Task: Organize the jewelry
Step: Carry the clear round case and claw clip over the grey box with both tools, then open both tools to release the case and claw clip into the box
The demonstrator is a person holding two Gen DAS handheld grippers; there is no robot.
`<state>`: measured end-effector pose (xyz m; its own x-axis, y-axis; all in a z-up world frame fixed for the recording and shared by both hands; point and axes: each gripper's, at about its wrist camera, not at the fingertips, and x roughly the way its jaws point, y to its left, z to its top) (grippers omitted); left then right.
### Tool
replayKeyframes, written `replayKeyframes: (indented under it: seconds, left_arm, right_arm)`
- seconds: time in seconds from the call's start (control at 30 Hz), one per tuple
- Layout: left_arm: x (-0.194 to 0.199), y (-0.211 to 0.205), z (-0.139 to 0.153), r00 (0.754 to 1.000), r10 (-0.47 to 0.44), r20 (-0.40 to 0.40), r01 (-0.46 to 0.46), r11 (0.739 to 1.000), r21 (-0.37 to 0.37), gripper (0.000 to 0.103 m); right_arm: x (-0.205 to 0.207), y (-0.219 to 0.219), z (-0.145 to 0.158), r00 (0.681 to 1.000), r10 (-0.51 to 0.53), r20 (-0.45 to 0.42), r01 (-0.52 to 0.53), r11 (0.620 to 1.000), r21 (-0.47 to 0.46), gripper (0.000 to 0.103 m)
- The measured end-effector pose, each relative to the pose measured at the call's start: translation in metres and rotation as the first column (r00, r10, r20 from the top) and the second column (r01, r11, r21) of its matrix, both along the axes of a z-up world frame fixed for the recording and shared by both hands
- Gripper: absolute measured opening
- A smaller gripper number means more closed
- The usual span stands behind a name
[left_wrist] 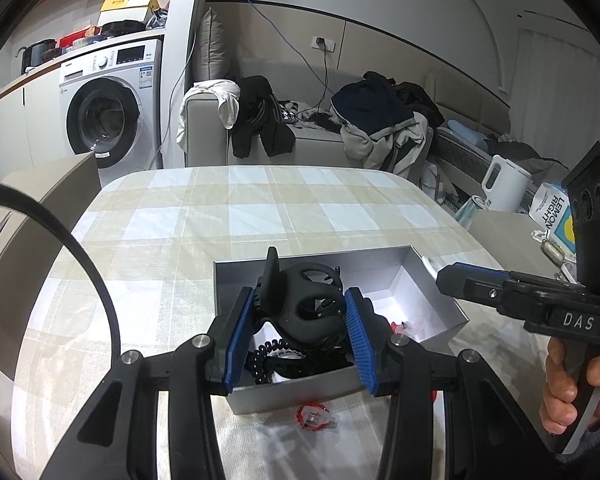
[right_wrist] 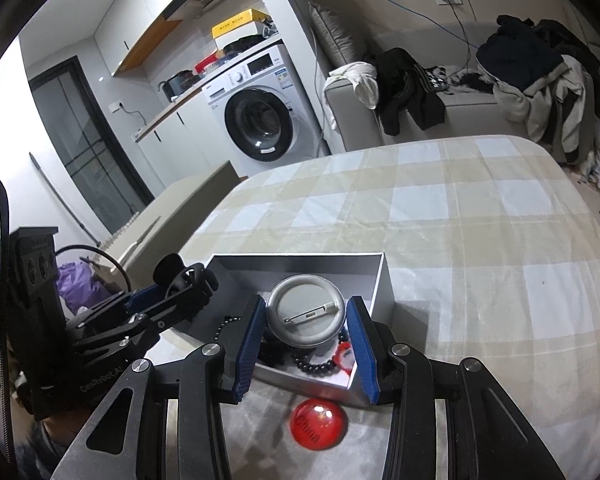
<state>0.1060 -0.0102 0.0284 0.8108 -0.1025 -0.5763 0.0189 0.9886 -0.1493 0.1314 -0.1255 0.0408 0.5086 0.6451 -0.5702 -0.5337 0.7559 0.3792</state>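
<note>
A silver open box sits on the checked tablecloth. My left gripper is shut on a black hair claw clip and holds it over the box; the clip also shows in the right wrist view. My right gripper is shut on a round silver pin badge, its back with the pin facing me, above the box. In the box lie a black coiled hair tie, a dark bead bracelet and a small red item.
A red round "China" badge lies on the cloth in front of the box. A small red and clear trinket lies by the box's near wall. Beyond the table stand a sofa with clothes and a washing machine.
</note>
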Motion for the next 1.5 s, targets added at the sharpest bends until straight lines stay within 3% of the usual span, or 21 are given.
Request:
replayKeyframes:
  seconds: [1.23,1.5]
  left_arm:
    - [0.018,-0.006,-0.018,0.998,-0.003,-0.063,0.008,0.997,0.079,0.039]
    - [0.018,-0.004,-0.016,0.998,-0.003,-0.069,0.007,0.998,0.056,0.039]
  right_arm:
    - [0.005,0.024,-0.012,0.998,-0.002,0.056,0.009,0.991,-0.131,0.041]
    - [0.004,0.021,-0.011,0.999,0.001,0.049,0.006,0.992,-0.127,0.043]
